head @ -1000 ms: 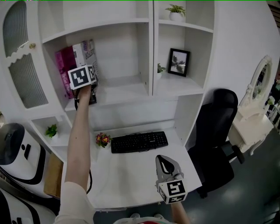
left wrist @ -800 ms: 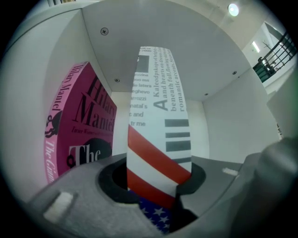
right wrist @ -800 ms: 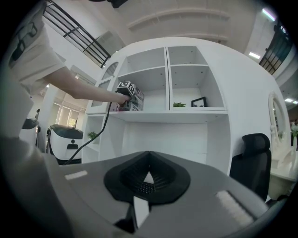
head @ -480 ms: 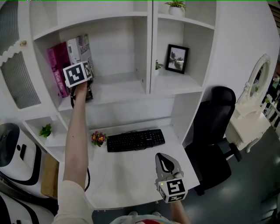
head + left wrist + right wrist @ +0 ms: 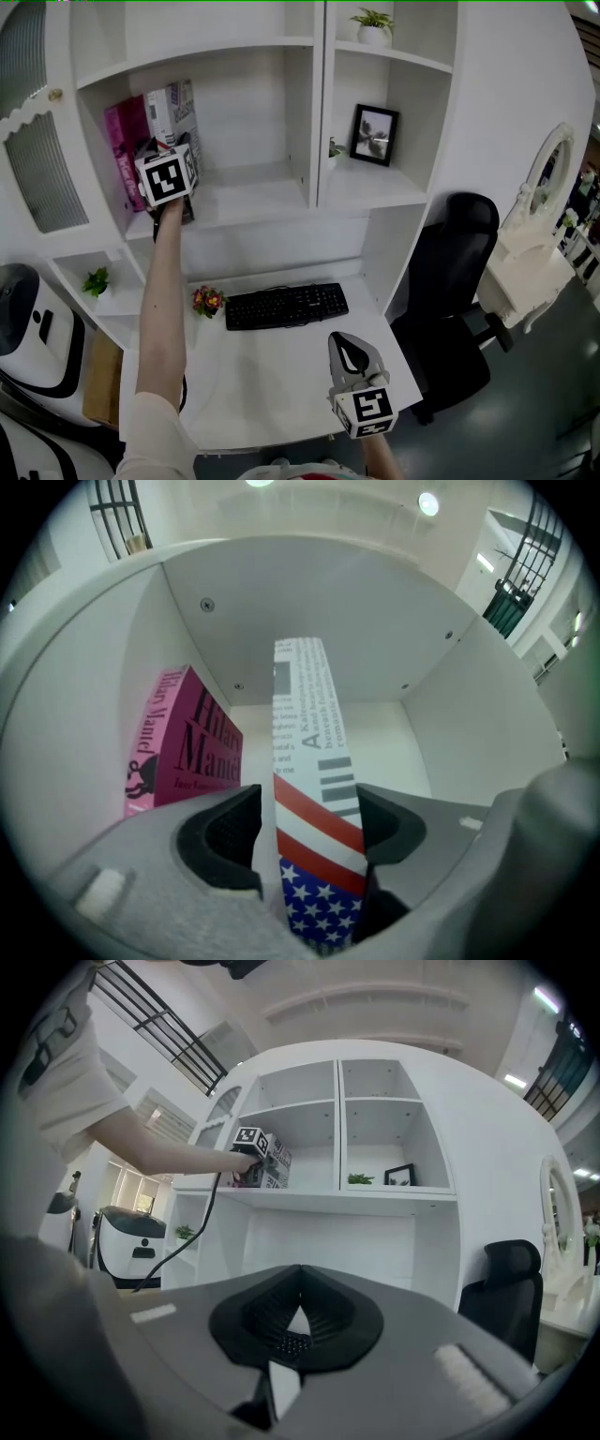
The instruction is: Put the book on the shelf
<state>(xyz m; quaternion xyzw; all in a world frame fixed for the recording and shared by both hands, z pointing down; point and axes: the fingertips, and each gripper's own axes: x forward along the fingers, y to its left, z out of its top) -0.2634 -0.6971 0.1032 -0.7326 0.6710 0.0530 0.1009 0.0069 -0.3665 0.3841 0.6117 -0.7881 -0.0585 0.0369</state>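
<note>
White flat-panelled shelf (image 5: 246, 201), left bay: two upright books, a pink book (image 5: 184, 747) by the side wall, the flag-striped book (image 5: 309, 789) just rt of it (bare board beyond). Left gripper (image 5: 309, 829) jaws are opening, the book's slim spine between ribbed pads (image 5: 223, 834). Right gripper (image 5: 292, 1324), below the shelf: jaws closed, empty.

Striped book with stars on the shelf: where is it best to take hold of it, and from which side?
Grip the striped book low at its spine, coming straight in from the front of the shelf, fingers on the two covers. It stands on end, spine outward, and the pink book close at its left blocks any approach from the side.
</note>
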